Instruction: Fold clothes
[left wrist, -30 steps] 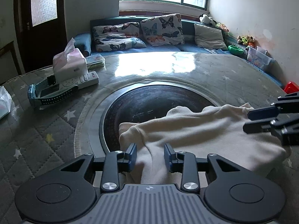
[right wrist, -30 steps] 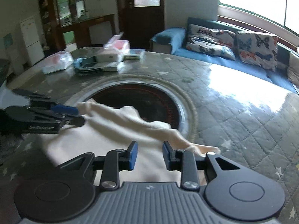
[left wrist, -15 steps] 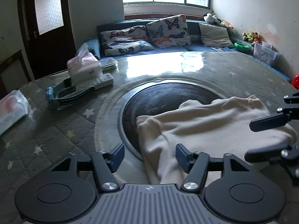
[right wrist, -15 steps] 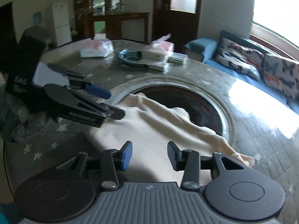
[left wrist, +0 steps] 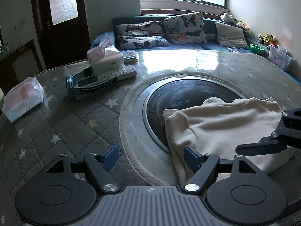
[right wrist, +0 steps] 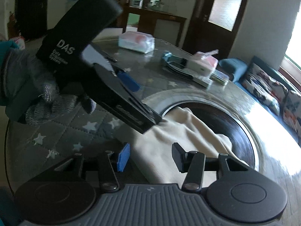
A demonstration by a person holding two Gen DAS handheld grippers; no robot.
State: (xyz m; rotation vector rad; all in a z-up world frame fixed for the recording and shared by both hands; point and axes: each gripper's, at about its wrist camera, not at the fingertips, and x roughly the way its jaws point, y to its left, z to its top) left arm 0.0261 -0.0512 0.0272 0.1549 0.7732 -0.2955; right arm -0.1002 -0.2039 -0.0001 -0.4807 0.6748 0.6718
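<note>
Cream garment lying bunched on the surface, partly over the dark round inset, partly over the quilted cover toward the near edge.

Left tongs: spread wide, holding nothing; right-hand pad at the garment's near hem, left-hand pad over bare cover. Right tongs: also spread, empty, poised above the cloth's near part.

Step in hand, by judgement: taking a fresh hold for the next fold.
- Lower each pair of tongs onto a hem or corner, not mid-panel.
- Pinch one layer only where possible; check for bunching before lifting.
- Lift both holds together, level, to keep the fold line straight.
- Keep the two tongs apart; they stand close in the right view.

Surface: round, grey quilted cover with stars, under a glossy clear sheet. Also present: tissue box, remote, tissue pack.

Room: sofa with butterfly cushions, window behind, dark door at left.
</note>
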